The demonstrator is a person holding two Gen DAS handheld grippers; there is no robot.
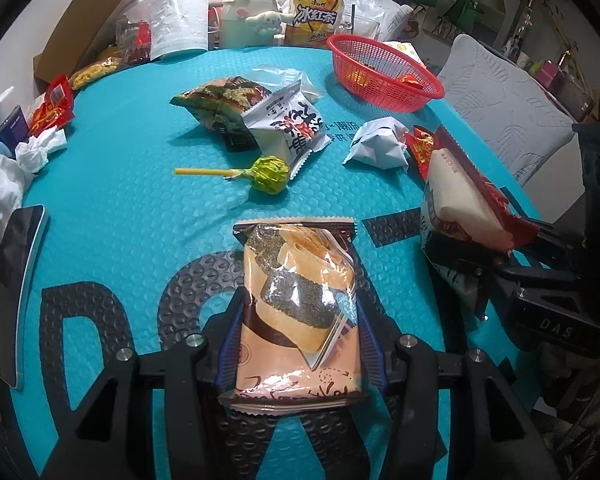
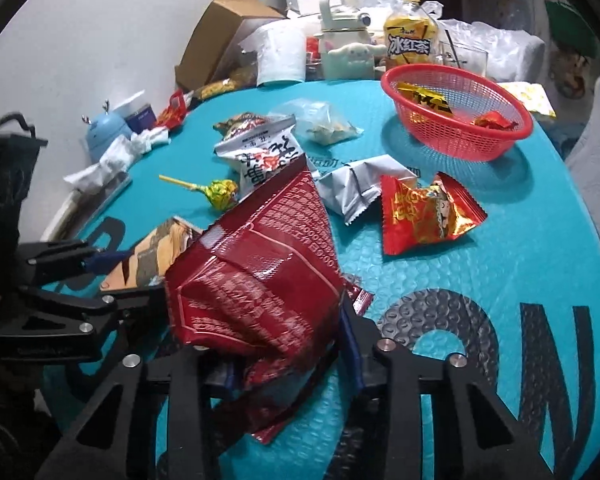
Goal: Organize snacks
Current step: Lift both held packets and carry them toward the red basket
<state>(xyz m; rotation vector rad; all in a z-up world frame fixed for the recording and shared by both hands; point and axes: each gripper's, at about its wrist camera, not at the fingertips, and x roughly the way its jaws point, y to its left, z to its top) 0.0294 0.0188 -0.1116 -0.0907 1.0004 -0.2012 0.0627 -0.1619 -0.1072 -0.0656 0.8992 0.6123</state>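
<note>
Both loaded: left gripper (image 1: 296, 344) pinching sesame cake pack (image 1: 298, 308), right gripper (image 2: 288, 344) probably clamping red packet (image 2: 256, 276); next, over to red basket (image 2: 456, 144), upper right.

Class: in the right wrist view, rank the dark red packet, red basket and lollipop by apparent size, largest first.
1. dark red packet, inflated by nearness, held in the right gripper
2. red basket
3. lollipop

Both of my wrist views are evenly lit by indoor light from above, bright enough for strong colour. Soft shadows fall just beside the lollipop (image 1: 269, 175) and under the red basket (image 1: 384, 74). Glare streaks the clear wrapper of the orange snack pack (image 1: 300, 300). Fisheye bending curves the teal mat (image 1: 140, 200), with black corners. The dark red packet (image 2: 260, 272) looks slightly smeared.
</note>
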